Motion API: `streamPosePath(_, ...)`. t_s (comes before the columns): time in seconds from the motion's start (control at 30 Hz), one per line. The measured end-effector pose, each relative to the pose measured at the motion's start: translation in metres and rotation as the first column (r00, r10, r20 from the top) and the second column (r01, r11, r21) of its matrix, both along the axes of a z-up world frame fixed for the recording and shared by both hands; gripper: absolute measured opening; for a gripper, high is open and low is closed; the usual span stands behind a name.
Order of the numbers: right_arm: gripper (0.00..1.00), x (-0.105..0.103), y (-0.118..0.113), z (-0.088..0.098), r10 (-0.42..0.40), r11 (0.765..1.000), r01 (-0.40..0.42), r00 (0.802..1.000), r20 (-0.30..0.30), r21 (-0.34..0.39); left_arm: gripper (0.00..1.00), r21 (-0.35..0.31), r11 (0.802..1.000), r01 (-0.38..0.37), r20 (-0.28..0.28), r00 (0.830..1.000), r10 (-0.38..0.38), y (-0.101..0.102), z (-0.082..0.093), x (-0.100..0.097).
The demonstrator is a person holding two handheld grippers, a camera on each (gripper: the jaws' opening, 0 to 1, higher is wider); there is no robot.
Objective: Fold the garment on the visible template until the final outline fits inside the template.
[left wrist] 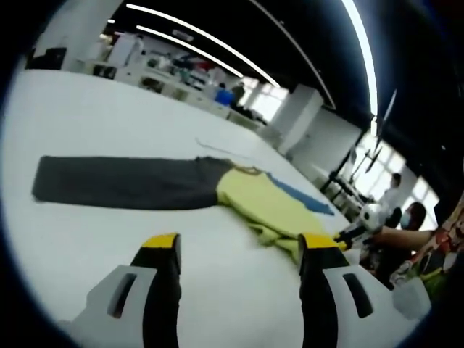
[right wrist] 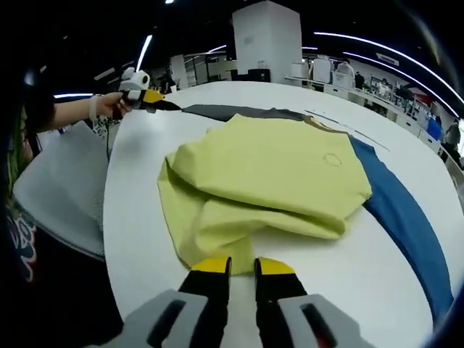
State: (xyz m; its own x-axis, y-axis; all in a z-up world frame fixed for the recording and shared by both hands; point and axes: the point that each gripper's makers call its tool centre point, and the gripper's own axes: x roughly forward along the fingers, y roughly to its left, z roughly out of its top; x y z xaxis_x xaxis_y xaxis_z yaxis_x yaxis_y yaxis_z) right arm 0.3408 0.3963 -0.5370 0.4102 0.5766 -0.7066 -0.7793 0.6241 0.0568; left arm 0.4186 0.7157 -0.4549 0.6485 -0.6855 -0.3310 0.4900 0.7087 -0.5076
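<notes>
— Where is the garment [right wrist: 268, 174] seen?

— It is laid on the white worktop [right wrist: 138, 217], in a loose, partly folded heap. In the right gripper view the yellow body is doubled over itself, with a blue part [right wrist: 402, 210] stretched out along its far side and a dark grey part [right wrist: 239, 112] reaching away behind it. In the left gripper view the same garment [left wrist: 264, 203] is spread across the worktop [left wrist: 109, 123], the dark grey part [left wrist: 123, 183] being drawn out long to one side.

— How is the right claw [right wrist: 243, 267] held?

— Its jaws are brought close together, a narrow gap being left between the yellow tips. Nothing is held; the tips are poised just beside the near edge of the yellow cloth, and contact cannot be made out.

— And the left claw [left wrist: 243, 245]?

— Its jaws are spread wide and nothing is gripped. It is held above the bare worktop, near the yellow heap. It [right wrist: 148, 96] is also seen in the right gripper view, carried in a hand [right wrist: 109, 105] at the worktop's far edge.

— Anything else?

— People [left wrist: 406, 214] are seen beyond the worktop.
</notes>
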Motion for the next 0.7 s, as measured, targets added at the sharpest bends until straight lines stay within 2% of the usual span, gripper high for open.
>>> streamPosePath(0.2,0.00,0.001,-0.003,0.002,-0.003,1.000,0.004,1.000,0.013,-0.010,0.61,-0.006,1.000,0.006,-0.005,1.000,-0.006,-0.006,-0.002,0.000)
streamPosePath(0.37,0.00,0.000,-0.005,0.008,-0.017,1.000,0.017,1.000,0.006,0.004,0.60,0.007,1.000,0.030,-0.009,1.000,-0.030,-0.017,-0.007,0.000)
streamPosePath(0.7,0.00,-0.010,-0.026,0.024,-0.092,0.995,0.092,0.996,0.014,0.031,0.59,-0.016,0.997,0.080,-0.019,0.997,-0.081,-0.047,-0.016,0.002)
